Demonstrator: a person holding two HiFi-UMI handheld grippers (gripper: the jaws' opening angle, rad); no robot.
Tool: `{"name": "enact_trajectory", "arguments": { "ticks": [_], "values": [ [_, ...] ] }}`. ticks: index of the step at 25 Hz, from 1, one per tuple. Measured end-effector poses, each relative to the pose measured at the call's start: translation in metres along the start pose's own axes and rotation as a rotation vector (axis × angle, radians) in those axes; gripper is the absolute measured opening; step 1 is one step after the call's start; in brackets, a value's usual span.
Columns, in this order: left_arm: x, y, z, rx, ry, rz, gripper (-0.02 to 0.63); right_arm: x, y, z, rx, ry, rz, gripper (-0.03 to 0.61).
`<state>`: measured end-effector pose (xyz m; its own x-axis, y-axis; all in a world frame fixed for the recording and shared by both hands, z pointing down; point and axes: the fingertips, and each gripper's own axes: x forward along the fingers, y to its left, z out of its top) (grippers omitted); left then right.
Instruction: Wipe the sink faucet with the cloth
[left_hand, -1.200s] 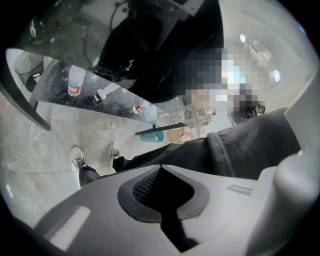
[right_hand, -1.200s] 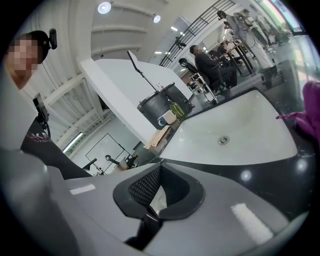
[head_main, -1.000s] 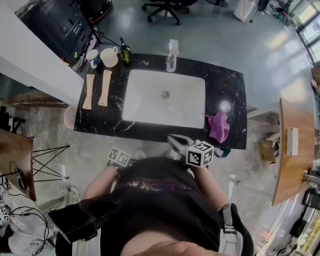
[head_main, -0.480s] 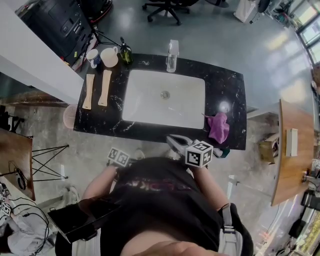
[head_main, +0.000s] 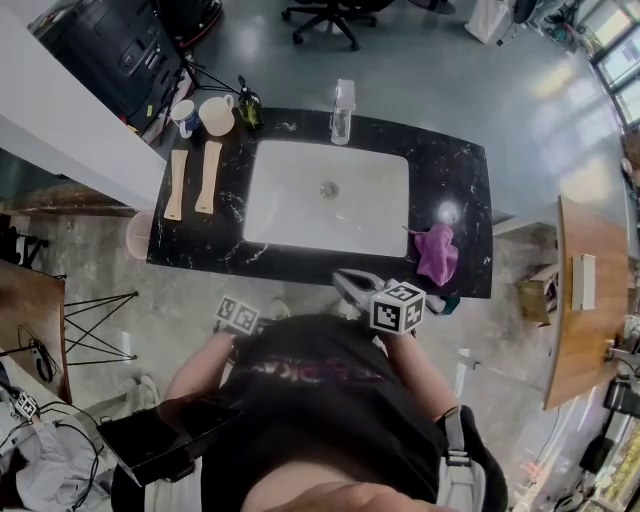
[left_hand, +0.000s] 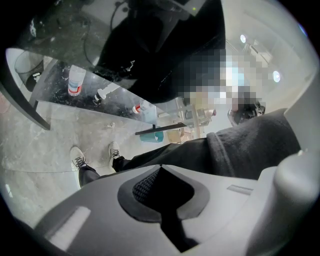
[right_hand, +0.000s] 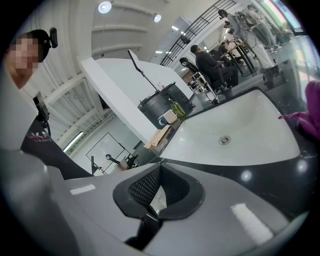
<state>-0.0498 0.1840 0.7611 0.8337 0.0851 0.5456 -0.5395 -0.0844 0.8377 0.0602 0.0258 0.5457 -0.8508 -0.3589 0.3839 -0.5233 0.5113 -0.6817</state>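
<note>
Fingers together and empty on my left gripper (left_hand: 160, 167) and right gripper (right_hand: 160, 166). The crumpled purple cloth (head_main: 437, 252) lies on the black marble desk (head_main: 455, 180), right of the white rectangular sink (head_main: 300, 225). A seemingly clear faucet (head_main: 342, 112) stands at its far rim.

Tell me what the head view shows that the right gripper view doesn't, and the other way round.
Only the head view: the whole black counter from above and a wooden table off to its right. Only the right gripper view: the right gripper with its jaws shut and nothing between them, and people seated beyond the counter. Both: the white sink with its drain, the mugs, and the purple cloth, though the gripper view catches only its edge.
</note>
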Motion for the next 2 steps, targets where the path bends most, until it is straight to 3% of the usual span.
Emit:
{"name": "enact_trajectory", "arguments": {
  "ticks": [2],
  "values": [
    [0.0003,-0.0005,-0.0011,0.000,0.000,0.000,0.000,-0.0006,0.0004,-0.0005,0.001,0.001,0.000,0.011]
  ]
}}
